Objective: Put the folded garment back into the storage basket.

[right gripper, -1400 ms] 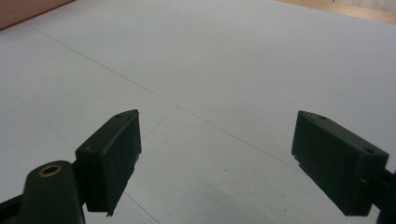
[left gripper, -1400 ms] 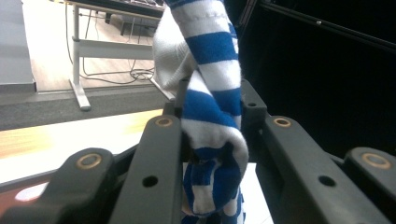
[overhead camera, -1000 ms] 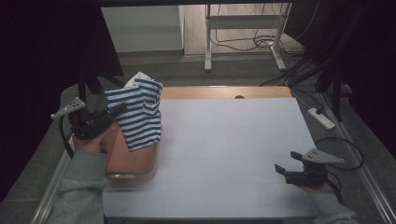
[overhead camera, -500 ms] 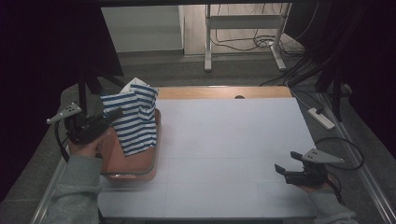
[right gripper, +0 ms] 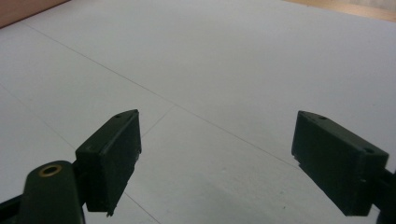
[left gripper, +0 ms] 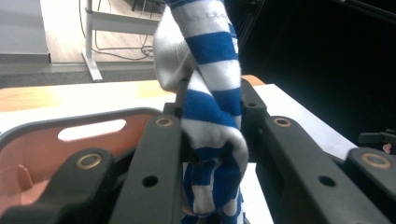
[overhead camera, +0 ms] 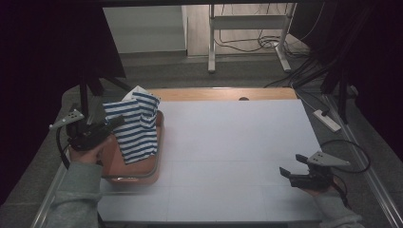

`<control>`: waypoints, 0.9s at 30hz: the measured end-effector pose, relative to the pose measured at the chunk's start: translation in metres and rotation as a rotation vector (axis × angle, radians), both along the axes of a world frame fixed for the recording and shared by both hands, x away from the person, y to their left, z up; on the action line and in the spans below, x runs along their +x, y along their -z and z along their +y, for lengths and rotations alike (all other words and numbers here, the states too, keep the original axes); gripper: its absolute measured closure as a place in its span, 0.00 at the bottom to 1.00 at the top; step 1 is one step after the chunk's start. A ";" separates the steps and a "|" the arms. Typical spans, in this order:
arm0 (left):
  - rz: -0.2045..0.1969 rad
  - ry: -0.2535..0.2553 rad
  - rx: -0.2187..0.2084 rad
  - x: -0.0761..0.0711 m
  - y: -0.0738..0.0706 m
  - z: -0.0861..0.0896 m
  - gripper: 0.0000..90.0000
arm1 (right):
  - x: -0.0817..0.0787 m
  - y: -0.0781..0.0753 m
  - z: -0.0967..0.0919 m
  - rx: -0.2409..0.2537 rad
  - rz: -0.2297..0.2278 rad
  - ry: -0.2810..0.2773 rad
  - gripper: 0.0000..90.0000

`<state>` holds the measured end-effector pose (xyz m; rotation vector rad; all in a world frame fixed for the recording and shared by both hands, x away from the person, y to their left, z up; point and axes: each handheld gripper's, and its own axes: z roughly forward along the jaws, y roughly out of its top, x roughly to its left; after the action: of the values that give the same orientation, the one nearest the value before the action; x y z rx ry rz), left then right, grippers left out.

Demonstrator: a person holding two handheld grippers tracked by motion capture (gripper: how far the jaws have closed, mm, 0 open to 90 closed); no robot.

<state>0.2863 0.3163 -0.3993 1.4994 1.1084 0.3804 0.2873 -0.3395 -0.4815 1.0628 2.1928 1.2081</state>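
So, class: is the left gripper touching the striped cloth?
Touching. In the left gripper view, the left gripper has its jaws clamped on the striped cloth.

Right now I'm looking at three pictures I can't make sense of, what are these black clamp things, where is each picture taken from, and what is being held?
These are hand-held tools, not a robot: a person holds one two-fingered gripper in each hand. The high view looks down on a white table from above the person's side. The other two pictures come from small cameras riding on the grippers, looking out along their black fingers.

At the table's left sits a reddish-brown basket. The left gripper is shut on a blue and white striped cloth, holding it up so it hangs over the basket. In the left gripper view the cloth is pinched between the fingers, with the basket's wall beside it.

The right gripper rests low at the table's right, its fingers open and holding nothing, with bare table ahead.
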 end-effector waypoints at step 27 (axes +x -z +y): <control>0.116 -0.010 0.046 0.008 0.033 0.007 0.84 | 0.000 0.000 0.000 -0.003 0.001 0.000 0.18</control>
<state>0.2943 0.3229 -0.4328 1.5736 1.2056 0.3311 0.2877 -0.3392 -0.4818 1.0628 2.1945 1.2044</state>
